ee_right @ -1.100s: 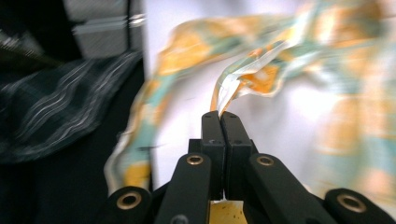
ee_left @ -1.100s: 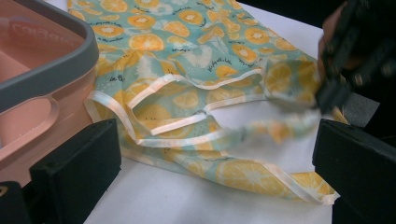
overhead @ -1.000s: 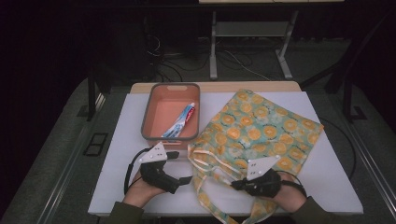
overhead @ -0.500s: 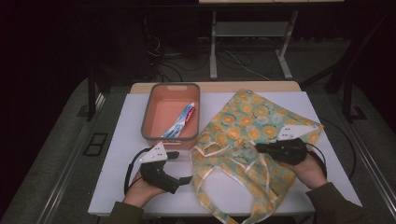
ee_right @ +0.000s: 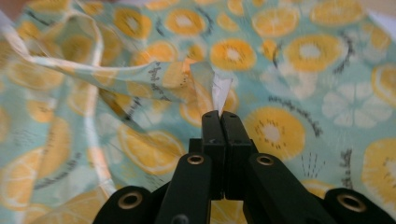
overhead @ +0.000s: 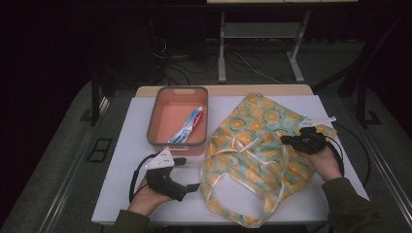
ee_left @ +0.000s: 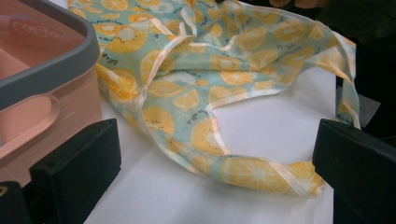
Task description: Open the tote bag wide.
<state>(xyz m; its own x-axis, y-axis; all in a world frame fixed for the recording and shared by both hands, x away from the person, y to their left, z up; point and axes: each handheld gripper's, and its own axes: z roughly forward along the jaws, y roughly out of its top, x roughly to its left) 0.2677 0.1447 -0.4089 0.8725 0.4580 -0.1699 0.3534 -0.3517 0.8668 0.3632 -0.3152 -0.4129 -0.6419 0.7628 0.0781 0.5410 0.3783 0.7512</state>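
A teal cloth bag (overhead: 252,150) printed with orange slices lies spread over the white table (overhead: 131,145), its pale strap loops (overhead: 218,184) toward the front edge. My right gripper (overhead: 285,140) is over the bag's right part, shut on a fold of the fabric; the right gripper view shows the pinched edge (ee_right: 219,91) rising from the closed jaws of the right gripper (ee_right: 222,114). My left gripper (overhead: 188,173) rests at the front left, open and holding nothing. In its own view the left gripper (ee_left: 217,154) has the bag (ee_left: 219,74) and a strap just ahead of it.
A pink bin with a grey rim (overhead: 152,116) stands at the back left, touching the bag's left edge, with a toothpaste tube (overhead: 189,127) inside. The bin (ee_left: 56,70) is close beside the left jaw. Dark floor, cables and table legs lie beyond the table.
My right gripper has moved from the front middle out to the right and farther back, pulling the bag's fabric with it. The left gripper has stayed put.
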